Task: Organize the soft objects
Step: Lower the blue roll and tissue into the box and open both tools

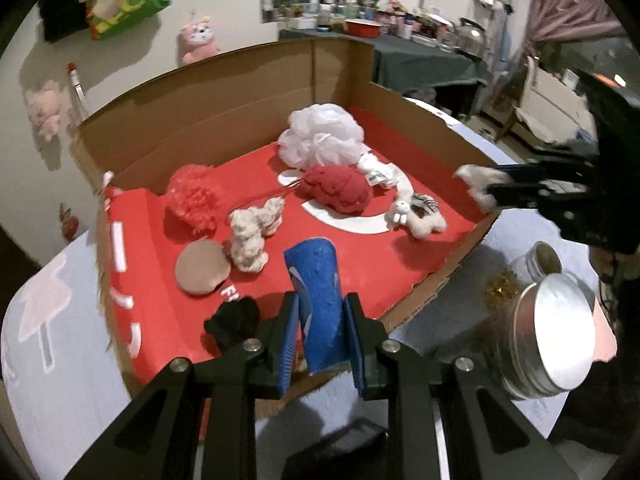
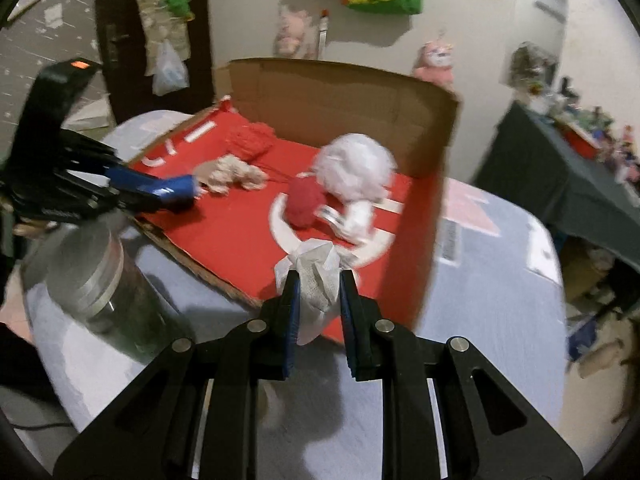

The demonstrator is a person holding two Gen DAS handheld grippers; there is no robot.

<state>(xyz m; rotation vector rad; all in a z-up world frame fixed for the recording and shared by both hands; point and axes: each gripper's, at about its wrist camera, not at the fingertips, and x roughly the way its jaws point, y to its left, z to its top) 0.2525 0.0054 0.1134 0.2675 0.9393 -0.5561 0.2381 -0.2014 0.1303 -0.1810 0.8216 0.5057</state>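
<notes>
- The left hand-held gripper [image 1: 322, 332] is clamping a blue spongy foam piece [image 1: 316, 304] over the red-lined cardboard box's [image 1: 224, 120] 6 o'clock edge.
- The right hand-held gripper [image 2: 318, 300] is pinching a white crumpled cloth [image 2: 316, 280] at the box's near edge.
- Risk: releasing either piece this close to the rim is likely inviting a tumble onto the bench [image 2: 492, 300].

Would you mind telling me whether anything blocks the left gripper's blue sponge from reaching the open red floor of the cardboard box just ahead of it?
Nothing visible does. The left gripper holds the blue sponge over the box's near edge; a black pom-pom sits left of it.
</notes>
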